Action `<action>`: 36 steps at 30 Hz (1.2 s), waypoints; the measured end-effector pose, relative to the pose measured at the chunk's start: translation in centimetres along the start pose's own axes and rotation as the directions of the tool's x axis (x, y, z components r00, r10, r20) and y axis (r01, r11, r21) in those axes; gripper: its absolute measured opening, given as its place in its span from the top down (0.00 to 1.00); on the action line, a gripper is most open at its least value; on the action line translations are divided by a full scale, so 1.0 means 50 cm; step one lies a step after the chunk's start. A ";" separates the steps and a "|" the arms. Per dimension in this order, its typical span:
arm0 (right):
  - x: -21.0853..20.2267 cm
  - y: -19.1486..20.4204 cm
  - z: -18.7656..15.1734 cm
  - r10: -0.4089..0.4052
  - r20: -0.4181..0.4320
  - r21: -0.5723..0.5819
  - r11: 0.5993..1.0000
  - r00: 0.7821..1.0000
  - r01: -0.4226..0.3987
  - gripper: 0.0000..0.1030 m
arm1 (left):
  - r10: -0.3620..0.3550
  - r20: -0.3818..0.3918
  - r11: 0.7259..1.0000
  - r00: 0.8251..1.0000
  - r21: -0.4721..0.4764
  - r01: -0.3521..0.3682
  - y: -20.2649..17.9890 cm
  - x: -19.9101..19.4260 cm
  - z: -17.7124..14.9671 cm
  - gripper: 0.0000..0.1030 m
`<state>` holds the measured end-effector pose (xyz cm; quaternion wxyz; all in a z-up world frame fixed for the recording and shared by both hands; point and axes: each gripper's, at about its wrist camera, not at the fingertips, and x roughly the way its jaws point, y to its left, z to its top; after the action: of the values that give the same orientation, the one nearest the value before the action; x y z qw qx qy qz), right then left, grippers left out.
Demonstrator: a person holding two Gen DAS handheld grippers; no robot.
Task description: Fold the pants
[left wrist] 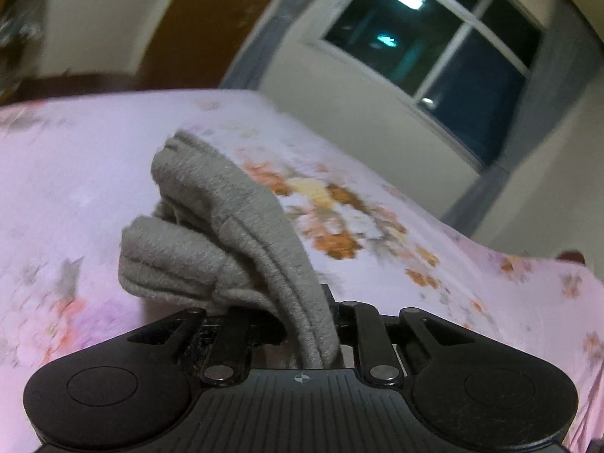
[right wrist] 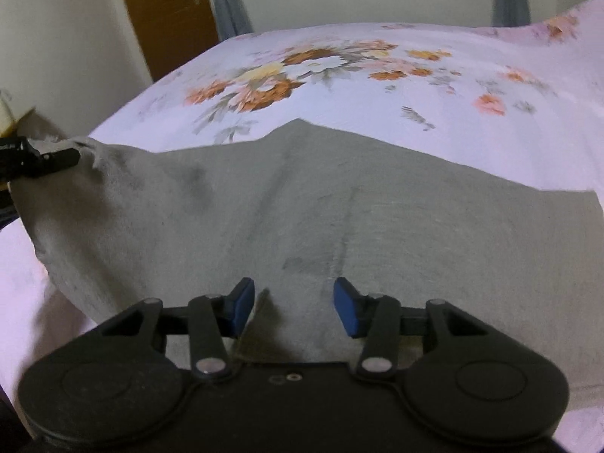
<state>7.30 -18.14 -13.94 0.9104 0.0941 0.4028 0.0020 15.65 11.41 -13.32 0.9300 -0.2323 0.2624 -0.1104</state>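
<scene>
Grey fleece pants (right wrist: 339, 207) lie spread on a pink floral bed sheet (right wrist: 339, 56). My left gripper (left wrist: 298, 324) is shut on a bunched hem of the pants (left wrist: 226, 226), which sticks up out of the closed jaws; the fingers are hidden by the cloth. In the right wrist view the left gripper (right wrist: 49, 158) shows at the far left, lifting a corner of the pants. My right gripper (right wrist: 294, 309) is open, blue pads (right wrist: 349, 311) apart, just above the cloth, with a raised fold of fabric between them.
The bed sheet (left wrist: 377, 226) fills the area ahead. A dark window (left wrist: 434, 56) with grey curtains is on the far wall. A brown wooden door (right wrist: 166, 11) stands at the back left.
</scene>
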 end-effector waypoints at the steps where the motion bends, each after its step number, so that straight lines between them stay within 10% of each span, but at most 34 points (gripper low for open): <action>1: -0.005 -0.005 -0.002 0.002 0.003 0.006 1.000 1.000 -0.002 0.55 | -0.010 0.003 1.000 1.000 0.023 0.010 -0.015 -0.002 0.000 0.84; 9: -0.052 -0.074 -0.005 0.001 0.043 0.088 0.996 0.999 -0.005 0.54 | -0.150 -0.044 0.960 0.988 0.233 0.156 -0.178 -0.010 -0.017 0.84; 15: -0.100 -0.159 -0.015 -0.026 0.076 0.187 0.982 0.997 0.012 0.54 | -0.272 -0.234 0.857 0.933 0.383 0.346 -0.320 -0.009 -0.117 0.85; 20: -0.133 -0.225 -0.036 -0.033 0.090 0.259 0.966 0.995 0.009 0.52 | -0.211 -0.382 0.765 0.900 0.508 0.395 -0.388 -0.015 -0.230 0.84; 24: -0.148 -0.256 -0.048 -0.001 0.103 0.316 0.948 0.995 -0.031 0.49 | -0.137 -0.397 0.696 0.907 0.613 0.374 -0.409 -0.030 -0.261 0.82; 36: -0.202 -0.285 -0.068 0.022 0.121 0.387 0.920 0.992 -0.068 0.37 | -0.076 -0.360 0.716 0.930 0.630 0.302 -0.455 -0.053 -0.242 0.74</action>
<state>-3.03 -32.35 -11.23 0.8946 0.2828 0.3402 -0.0626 5.01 -11.98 -10.13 0.8810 0.1153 0.3206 -0.3283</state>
